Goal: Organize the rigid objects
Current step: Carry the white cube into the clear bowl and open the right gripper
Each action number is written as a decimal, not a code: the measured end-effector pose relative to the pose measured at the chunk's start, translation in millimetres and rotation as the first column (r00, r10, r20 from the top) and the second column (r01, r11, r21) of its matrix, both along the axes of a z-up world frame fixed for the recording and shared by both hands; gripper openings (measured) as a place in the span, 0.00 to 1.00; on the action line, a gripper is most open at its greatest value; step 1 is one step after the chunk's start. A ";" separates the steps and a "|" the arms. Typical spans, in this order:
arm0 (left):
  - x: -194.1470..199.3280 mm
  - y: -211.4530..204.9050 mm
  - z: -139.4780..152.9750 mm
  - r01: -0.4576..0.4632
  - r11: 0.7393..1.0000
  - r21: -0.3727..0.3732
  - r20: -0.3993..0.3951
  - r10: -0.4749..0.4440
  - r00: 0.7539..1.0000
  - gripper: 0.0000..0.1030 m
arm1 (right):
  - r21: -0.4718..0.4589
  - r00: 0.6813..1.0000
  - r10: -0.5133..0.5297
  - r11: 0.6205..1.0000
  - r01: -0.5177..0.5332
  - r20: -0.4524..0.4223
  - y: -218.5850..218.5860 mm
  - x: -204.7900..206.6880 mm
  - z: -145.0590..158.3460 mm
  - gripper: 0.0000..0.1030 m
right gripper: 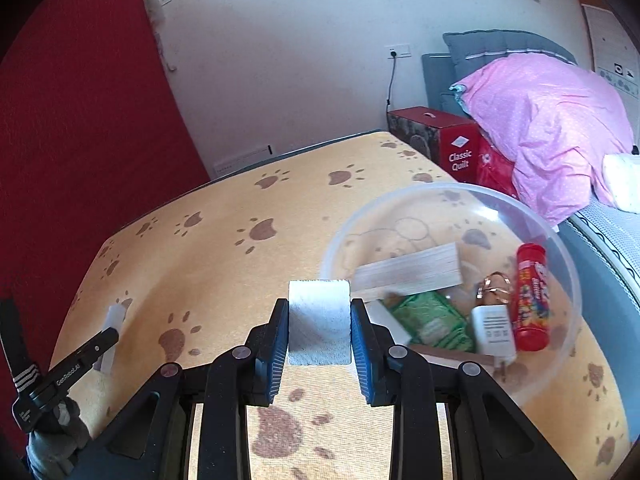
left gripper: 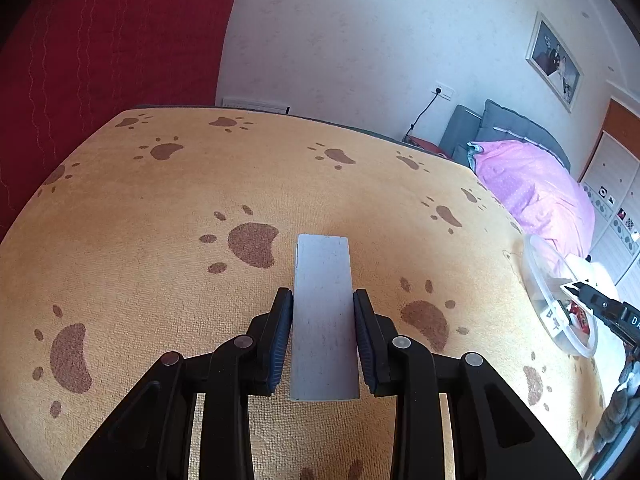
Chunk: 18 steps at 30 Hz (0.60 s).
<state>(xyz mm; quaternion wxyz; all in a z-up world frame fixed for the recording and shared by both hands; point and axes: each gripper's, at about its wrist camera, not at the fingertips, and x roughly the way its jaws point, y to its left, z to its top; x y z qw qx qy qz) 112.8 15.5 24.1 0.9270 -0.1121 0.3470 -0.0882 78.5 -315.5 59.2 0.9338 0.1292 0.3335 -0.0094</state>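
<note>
Both grippers' fingers point(left gripper: 282, 332) hide gripped white blocks' point(left gripper: 323, 316) sides

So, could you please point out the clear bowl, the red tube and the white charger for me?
clear bowl point(right gripper: 558, 236), right wrist view, bare far rim.
red tube point(right gripper: 531, 300), right wrist view, middle of body.
white charger point(right gripper: 493, 330), right wrist view, labelled face.

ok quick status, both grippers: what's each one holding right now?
Left gripper: shut on a long grey-white block, held over the paw-print cloth.
Right gripper: shut on a short white block, beside the clear bowl.
</note>
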 end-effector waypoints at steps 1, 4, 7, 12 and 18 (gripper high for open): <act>0.1 -0.1 0.0 0.000 1.000 0.000 0.000 0.000 1.000 0.30 | 0.000 1.000 -0.017 1.000 0.017 0.003 -6.3 -1.5 0.3 0.30; 0.2 -0.2 -0.1 0.001 1.000 0.001 -0.001 -0.001 1.000 0.30 | 0.002 0.998 -0.064 0.998 0.064 0.007 -22.6 -4.4 -0.3 0.30; -0.2 -0.6 -0.4 0.002 1.000 0.003 -0.001 -0.002 1.000 0.30 | 0.006 0.995 -0.100 0.995 0.100 0.007 -34.4 -7.1 -1.8 0.30; -0.3 -0.7 -0.4 0.003 1.000 0.003 -0.001 -0.003 1.000 0.30 | 0.010 0.989 -0.145 0.989 0.145 0.000 -52.0 -5.3 -9.4 0.32; -0.3 -1.0 -0.5 0.002 1.000 0.003 -0.001 -0.002 1.000 0.30 | 0.027 0.983 -0.185 0.982 0.185 -0.002 -66.7 -14.2 -16.0 0.50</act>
